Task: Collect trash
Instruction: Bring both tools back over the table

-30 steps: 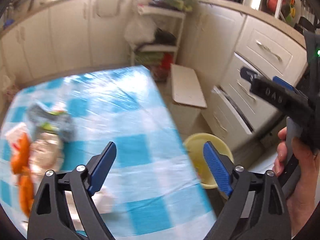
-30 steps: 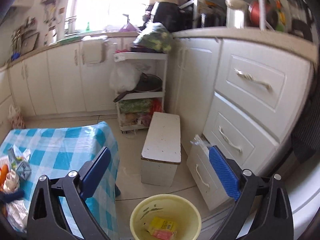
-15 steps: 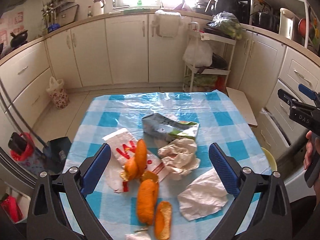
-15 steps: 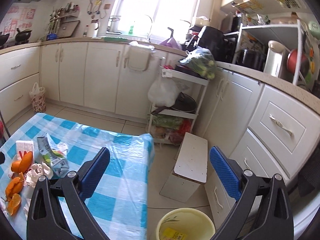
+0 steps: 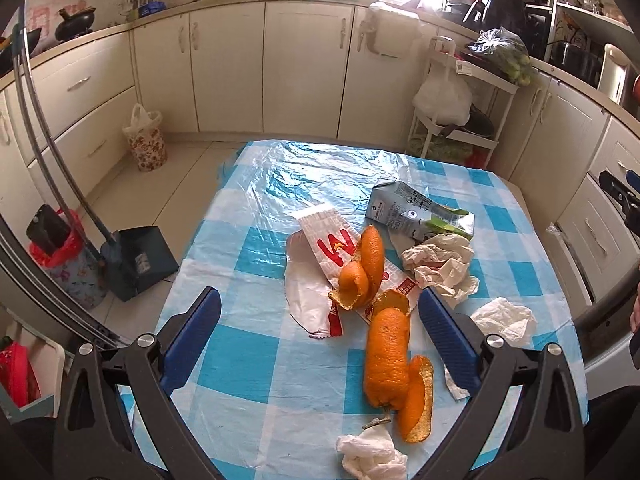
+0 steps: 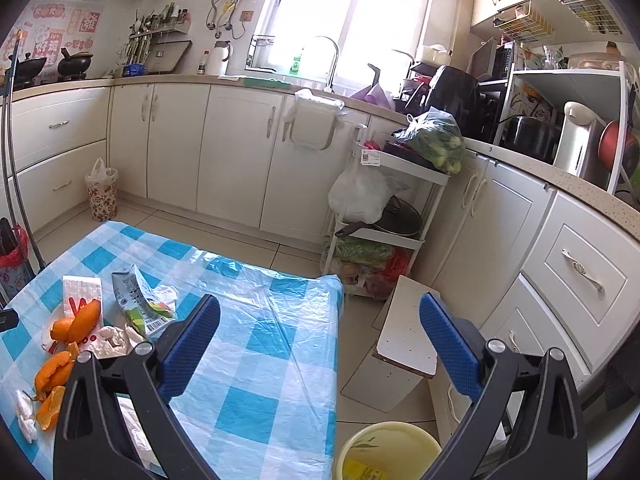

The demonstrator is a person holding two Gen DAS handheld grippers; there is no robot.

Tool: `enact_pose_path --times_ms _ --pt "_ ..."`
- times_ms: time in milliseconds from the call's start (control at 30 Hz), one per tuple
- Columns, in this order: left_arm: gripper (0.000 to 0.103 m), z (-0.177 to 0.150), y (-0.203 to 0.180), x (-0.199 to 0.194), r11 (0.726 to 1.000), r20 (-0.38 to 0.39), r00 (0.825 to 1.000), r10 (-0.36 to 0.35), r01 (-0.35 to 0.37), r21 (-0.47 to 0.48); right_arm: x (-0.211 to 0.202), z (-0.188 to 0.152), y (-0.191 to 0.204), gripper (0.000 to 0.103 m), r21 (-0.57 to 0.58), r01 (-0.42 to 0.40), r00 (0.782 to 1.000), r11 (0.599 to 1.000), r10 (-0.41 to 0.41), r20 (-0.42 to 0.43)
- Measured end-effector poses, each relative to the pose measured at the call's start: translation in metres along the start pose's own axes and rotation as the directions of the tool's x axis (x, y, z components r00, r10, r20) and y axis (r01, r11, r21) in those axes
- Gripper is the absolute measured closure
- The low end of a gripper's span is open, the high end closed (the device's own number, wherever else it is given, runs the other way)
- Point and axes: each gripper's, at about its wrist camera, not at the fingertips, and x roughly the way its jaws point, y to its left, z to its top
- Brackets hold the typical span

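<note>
Trash lies on the blue-checked table [image 5: 256, 360]: orange peels [image 5: 386, 354], a white and red wrapper [image 5: 320, 240], a crushed grey carton [image 5: 416, 212], crumpled tissues [image 5: 440, 264] and a small tissue wad [image 5: 372, 456]. My left gripper [image 5: 320, 340] is open and empty above the peels. My right gripper [image 6: 320, 344] is open and empty over the table's right edge; the yellow bin [image 6: 384, 452] stands on the floor below it. The same peels [image 6: 54, 376] and carton [image 6: 136, 300] show at the left of the right wrist view.
A white box [image 6: 408, 328] lies on the floor by the drawers. A shelf cart [image 6: 384, 216] with bags stands behind the table. A dustpan [image 5: 136, 260] and a floral bin [image 5: 146, 140] stand on the floor to the left.
My left gripper has swung left from the yellow bin to above the trash on the table. My right gripper has tilted up and left, away from the bin. Both stay open.
</note>
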Motion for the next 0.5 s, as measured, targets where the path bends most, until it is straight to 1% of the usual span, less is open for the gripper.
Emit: enact_pose_path --times_ms 167,300,500 --pt "0.007 -0.001 0.002 0.003 1.000 -0.017 1.000 -0.005 0.004 -0.017 0.001 -0.002 0.003 0.007 0.000 -0.023 1.000 1.000 0.023 -0.020" --pt "0.007 -0.002 0.002 0.006 1.000 -0.025 1.000 0.005 -0.006 -0.019 -0.002 -0.002 0.007 0.007 -0.022 -0.027 1.000 0.999 0.027 -0.008" --pt "0.007 -0.005 0.012 0.017 0.996 -0.070 0.998 -0.010 0.004 -0.084 -0.003 -0.004 0.010 0.007 -0.047 -0.037 0.999 0.998 0.037 -0.017"
